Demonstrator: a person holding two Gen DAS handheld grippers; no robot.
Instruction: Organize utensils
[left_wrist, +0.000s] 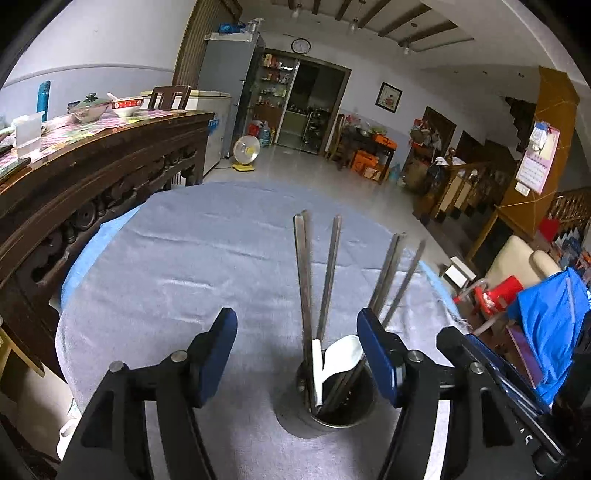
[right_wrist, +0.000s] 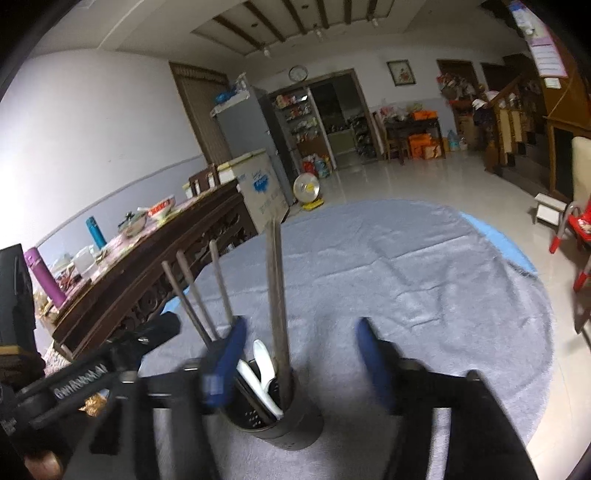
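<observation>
- Utensil holder (left_wrist: 334, 400) stands on grey-clothed counter (left_wrist: 184, 266), chopsticks (left_wrist: 304, 280) and white spoon (left_wrist: 338, 356) upright inside
- Left claw (left_wrist: 297, 356) released, empty, holder between its fingers
- Right claw (right_wrist: 301, 363) released, holder beside its left finger

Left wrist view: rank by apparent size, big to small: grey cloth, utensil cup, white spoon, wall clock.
1. Grey cloth, fills most of the lower frame.
2. Utensil cup.
3. White spoon inside the cup.
4. Wall clock, smallest as seen, but it hangs far across the room, so this says nothing of true size.
</observation>
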